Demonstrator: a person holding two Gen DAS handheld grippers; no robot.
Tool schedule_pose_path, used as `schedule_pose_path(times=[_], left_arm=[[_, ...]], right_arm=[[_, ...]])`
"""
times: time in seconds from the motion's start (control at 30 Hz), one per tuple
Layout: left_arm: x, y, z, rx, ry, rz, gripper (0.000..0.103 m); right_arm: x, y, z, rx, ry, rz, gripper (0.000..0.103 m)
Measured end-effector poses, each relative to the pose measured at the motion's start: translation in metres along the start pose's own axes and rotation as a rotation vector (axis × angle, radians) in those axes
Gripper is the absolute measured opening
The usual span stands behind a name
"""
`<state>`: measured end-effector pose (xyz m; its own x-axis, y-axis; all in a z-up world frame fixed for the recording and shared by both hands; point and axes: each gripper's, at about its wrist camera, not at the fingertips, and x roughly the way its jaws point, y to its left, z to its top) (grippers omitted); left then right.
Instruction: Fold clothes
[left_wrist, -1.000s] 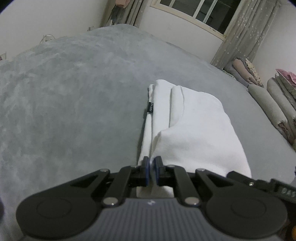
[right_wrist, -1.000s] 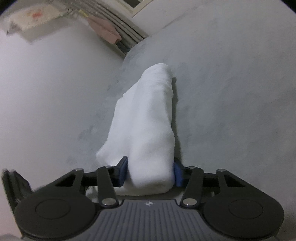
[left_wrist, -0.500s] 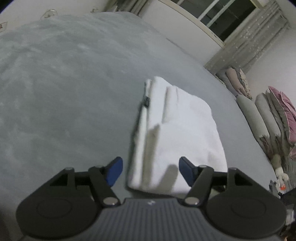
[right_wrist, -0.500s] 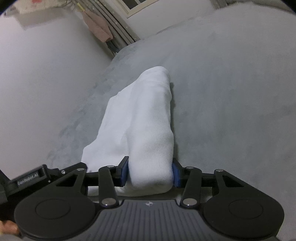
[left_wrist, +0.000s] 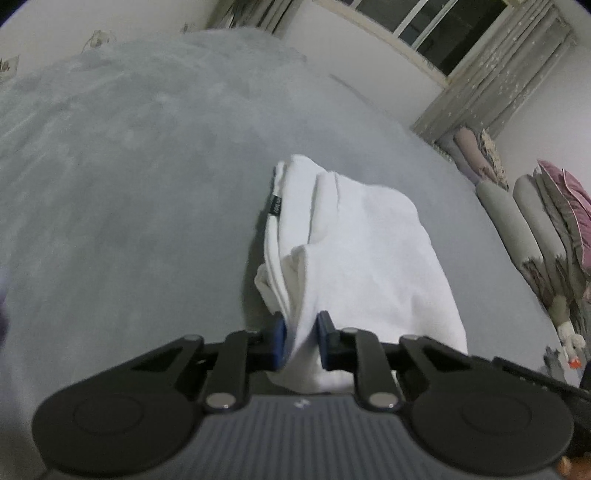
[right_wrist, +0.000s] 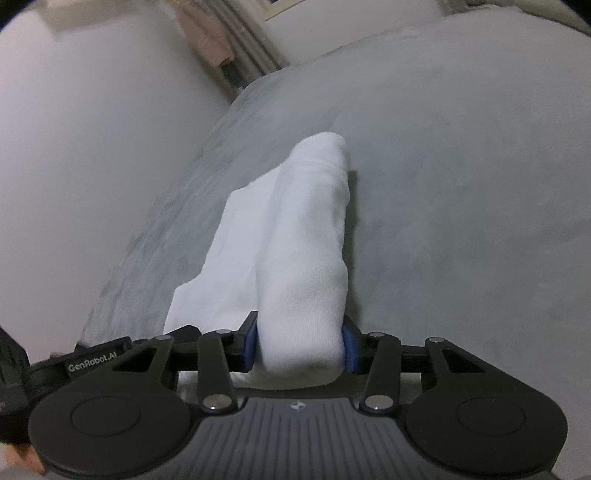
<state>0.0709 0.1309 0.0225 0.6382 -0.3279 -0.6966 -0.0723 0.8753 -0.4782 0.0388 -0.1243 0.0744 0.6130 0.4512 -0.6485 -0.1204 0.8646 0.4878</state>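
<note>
A folded white garment (left_wrist: 362, 243) lies on a grey bed cover (left_wrist: 129, 192), with a small black label (left_wrist: 276, 206) on its left edge. My left gripper (left_wrist: 301, 343) is closing on the garment's near left corner, and its blue pads press bunched layers of the cloth. In the right wrist view the same white garment (right_wrist: 295, 243) runs away from me. My right gripper (right_wrist: 299, 345) is shut on its thick folded near end, which fills the gap between the pads. The near edge looks raised off the cover.
The grey bed cover (right_wrist: 461, 192) spreads wide on all sides of the garment. Rolled blankets and pillows (left_wrist: 535, 229) are stacked at the right, below a curtained window (left_wrist: 454, 33). A white wall (right_wrist: 92, 129) stands to the left of the bed in the right wrist view.
My left gripper opened wide, shifted along the near edge, then closed on the garment's left corner. My right gripper kept its hold and rose a little with the folded end.
</note>
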Motion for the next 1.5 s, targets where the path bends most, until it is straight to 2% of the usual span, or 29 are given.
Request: schedule_pose_path(times=[0.17, 0.37, 0.5, 0.73, 0.87, 1.03, 1.23, 1.3, 1.5], left_arm=[[-0.037, -0.011, -0.041, 0.023, 0.050, -0.004, 0.016], [-0.074, -0.010, -0.096, 0.056, 0.060, -0.037, 0.015], [-0.085, -0.008, -0.114, 0.081, 0.051, -0.040, 0.015], [-0.077, 0.000, -0.114, 0.081, 0.046, -0.054, 0.016], [-0.077, 0.003, -0.109, 0.073, 0.056, -0.062, 0.024], [-0.078, 0.008, -0.099, 0.085, 0.050, -0.082, 0.024], [-0.066, 0.006, -0.075, 0.073, 0.043, -0.087, 0.032], [-0.058, 0.001, -0.069, 0.098, 0.044, -0.080, 0.039], [-0.029, -0.011, -0.053, 0.164, 0.059, -0.060, 0.047]], right_arm=[[-0.046, -0.004, -0.032, -0.015, 0.060, 0.009, 0.043], [-0.097, -0.018, -0.081, 0.029, 0.098, 0.045, 0.043], [-0.118, -0.021, -0.104, 0.039, 0.104, 0.062, 0.043], [-0.114, -0.037, -0.109, 0.045, 0.085, 0.116, 0.049], [-0.110, -0.039, -0.108, 0.038, 0.075, 0.153, 0.053], [-0.105, -0.042, -0.102, 0.026, 0.082, 0.188, 0.058], [-0.092, -0.052, -0.085, 0.050, 0.097, 0.247, 0.063], [-0.088, -0.055, -0.079, 0.060, 0.077, 0.258, 0.064], [-0.067, -0.058, -0.057, 0.042, 0.081, 0.231, 0.065]])
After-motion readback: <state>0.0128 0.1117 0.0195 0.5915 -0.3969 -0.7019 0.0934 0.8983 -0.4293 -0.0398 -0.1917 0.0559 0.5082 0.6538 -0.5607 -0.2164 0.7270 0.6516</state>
